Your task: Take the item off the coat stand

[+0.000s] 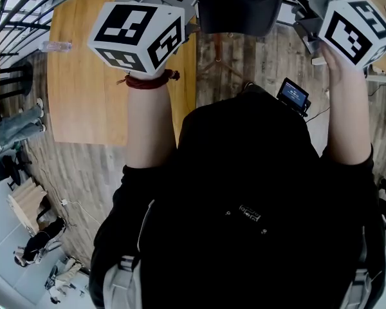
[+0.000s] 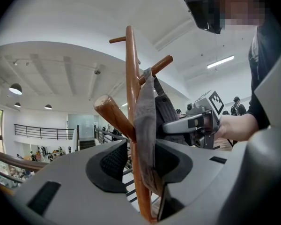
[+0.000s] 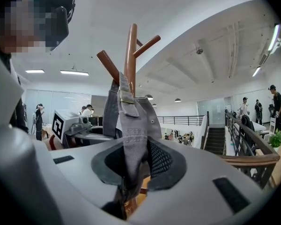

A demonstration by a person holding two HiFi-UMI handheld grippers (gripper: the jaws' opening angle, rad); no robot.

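The right gripper (image 3: 131,165) is clenched on the back strap of the grey cap (image 3: 124,123); the left gripper (image 2: 141,165) straddles its fabric, gripping or not I cannot tell, with the pole (image 2: 132,78) of the coat stand (image 2: 117,40) in the same gap. The cap hangs from an upper peg (image 2: 158,64) against the pole; a level pull could snag it there and tip the stand.
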